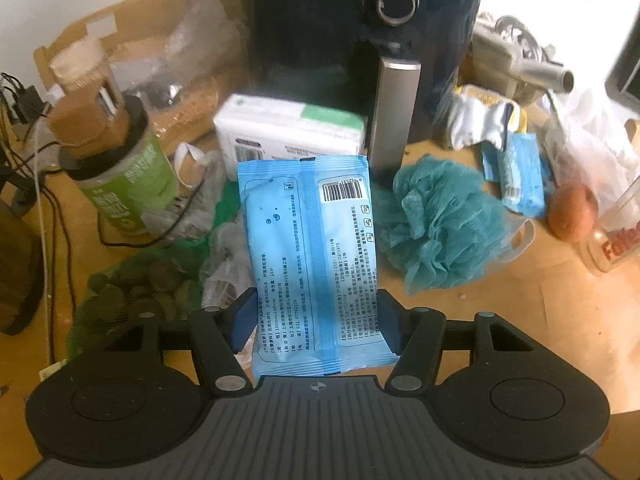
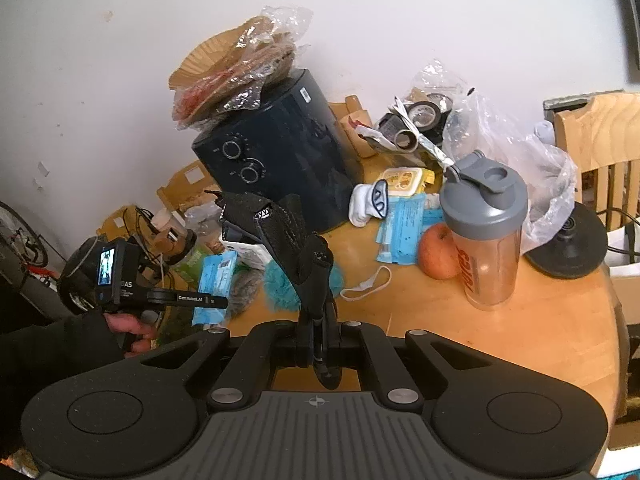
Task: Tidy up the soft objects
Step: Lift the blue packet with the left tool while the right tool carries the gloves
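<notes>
Now we had left gripper clamped on pale blue plastic wipes packet, teal mesh sponge ahead-right; right gripper pinched black fabric glove. Best kept grips gentle, packet level, clear of clutter.

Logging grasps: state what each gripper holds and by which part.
Left gripper clamps the blue wipes packet across its lower sides. Right gripper pinches the black glove at its cuff end.

Our left tool clamping a light blue plastic wipes pack upright, teal mesh bath pouf just beside on our wooden counter, dark air fryer behind.
</notes>
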A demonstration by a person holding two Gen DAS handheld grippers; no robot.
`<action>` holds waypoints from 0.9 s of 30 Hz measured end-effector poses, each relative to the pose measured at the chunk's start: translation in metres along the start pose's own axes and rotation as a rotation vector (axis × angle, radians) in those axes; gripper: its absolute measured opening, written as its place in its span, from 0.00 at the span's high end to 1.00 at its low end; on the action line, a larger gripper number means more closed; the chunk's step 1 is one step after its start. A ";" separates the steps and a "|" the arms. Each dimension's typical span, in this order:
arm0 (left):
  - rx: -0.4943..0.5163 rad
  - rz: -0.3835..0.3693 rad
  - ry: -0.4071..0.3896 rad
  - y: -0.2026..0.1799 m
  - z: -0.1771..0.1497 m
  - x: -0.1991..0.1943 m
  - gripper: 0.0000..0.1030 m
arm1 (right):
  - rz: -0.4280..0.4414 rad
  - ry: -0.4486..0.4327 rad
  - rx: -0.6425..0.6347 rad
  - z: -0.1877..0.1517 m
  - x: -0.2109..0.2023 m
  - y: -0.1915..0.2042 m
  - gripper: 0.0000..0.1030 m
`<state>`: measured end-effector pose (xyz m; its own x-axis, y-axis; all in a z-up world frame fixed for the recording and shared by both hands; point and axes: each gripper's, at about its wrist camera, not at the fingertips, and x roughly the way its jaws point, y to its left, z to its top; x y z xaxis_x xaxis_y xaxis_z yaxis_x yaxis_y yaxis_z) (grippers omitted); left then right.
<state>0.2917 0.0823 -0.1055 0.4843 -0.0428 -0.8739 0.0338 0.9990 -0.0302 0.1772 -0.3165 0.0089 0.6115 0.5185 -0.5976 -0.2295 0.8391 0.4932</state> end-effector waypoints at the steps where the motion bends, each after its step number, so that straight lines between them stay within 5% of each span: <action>1: -0.003 0.001 -0.009 0.001 0.000 -0.004 0.42 | 0.006 -0.001 -0.003 0.001 -0.001 0.000 0.94; 27: -0.051 -0.069 -0.139 -0.006 -0.034 -0.133 0.42 | 0.152 -0.043 -0.066 0.002 -0.041 0.020 0.94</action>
<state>0.1973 0.0827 -0.0056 0.5986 -0.1090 -0.7936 0.0281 0.9929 -0.1152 0.1496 -0.3212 0.0446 0.5975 0.6337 -0.4914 -0.3698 0.7615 0.5324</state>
